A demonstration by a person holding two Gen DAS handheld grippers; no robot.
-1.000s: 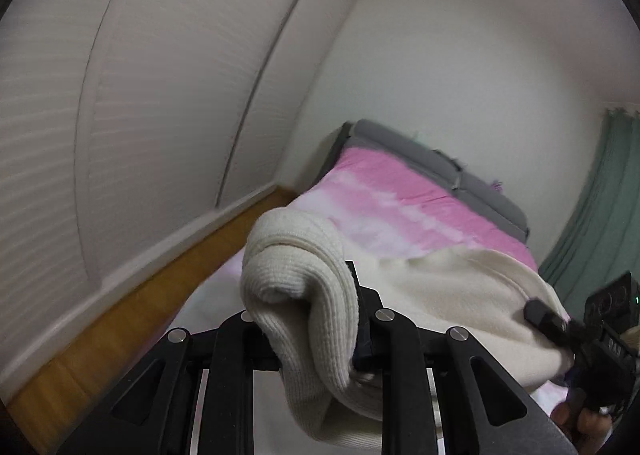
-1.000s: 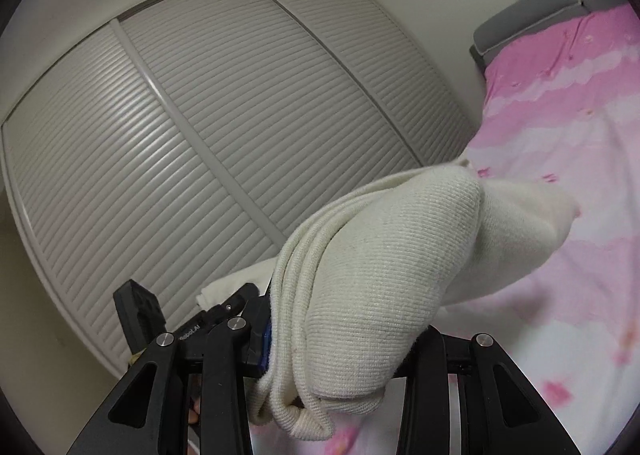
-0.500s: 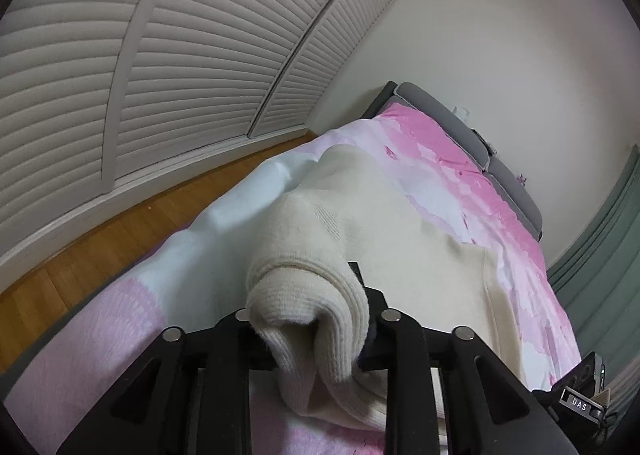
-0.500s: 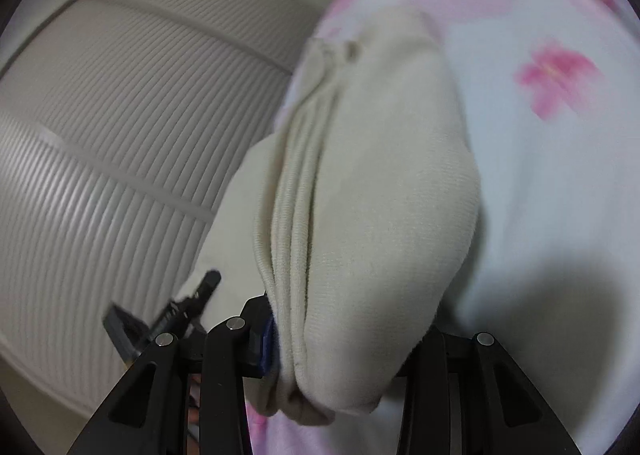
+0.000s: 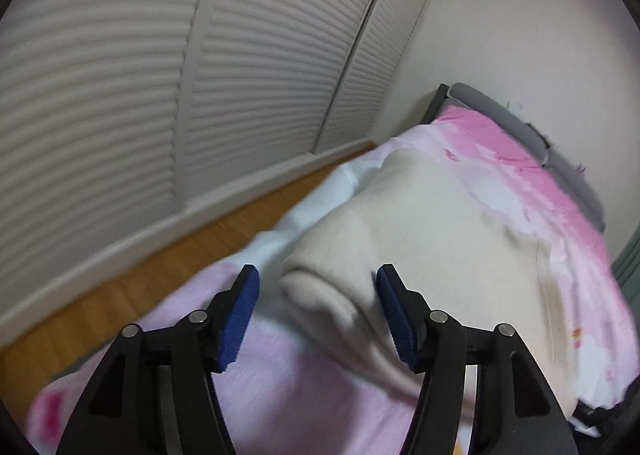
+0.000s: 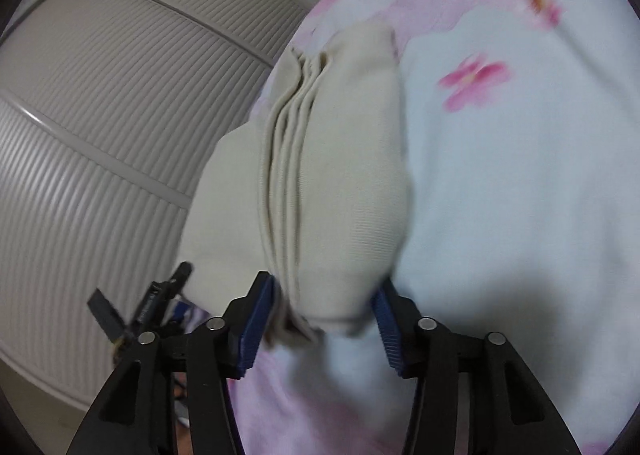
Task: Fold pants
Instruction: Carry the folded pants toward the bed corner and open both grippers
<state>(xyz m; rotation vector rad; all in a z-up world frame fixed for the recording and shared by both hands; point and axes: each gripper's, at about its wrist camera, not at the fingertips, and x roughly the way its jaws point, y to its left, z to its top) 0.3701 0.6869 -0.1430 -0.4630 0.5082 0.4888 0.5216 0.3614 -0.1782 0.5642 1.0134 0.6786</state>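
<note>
The cream knit pants (image 5: 432, 239) lie folded on the pink and white bedspread (image 5: 280, 395). My left gripper (image 5: 318, 275) hovers at their near corner with its jaws opening. The left pad stands clear of the cloth, the right pad is just beside it, and the corner lies loose between them. In the right wrist view the stacked folded edges of the pants (image 6: 332, 183) run away from my right gripper (image 6: 322, 295). Its jaws are opening too: the bundle's end sits between the blue pads, with a thin gap at the left pad. The left gripper's body (image 6: 136, 319) shows at lower left.
White louvred wardrobe doors (image 5: 200, 75) run along the left, with a strip of wooden floor (image 5: 160, 267) between them and the bed. A grey headboard (image 5: 568, 159) closes the far end. The flowered bedspread (image 6: 520, 175) stretches to the right of the pants.
Both grippers came down and laid the pants on the bed. The left jaws spread and let the cloth go; the right jaws widened around the bundle's end.
</note>
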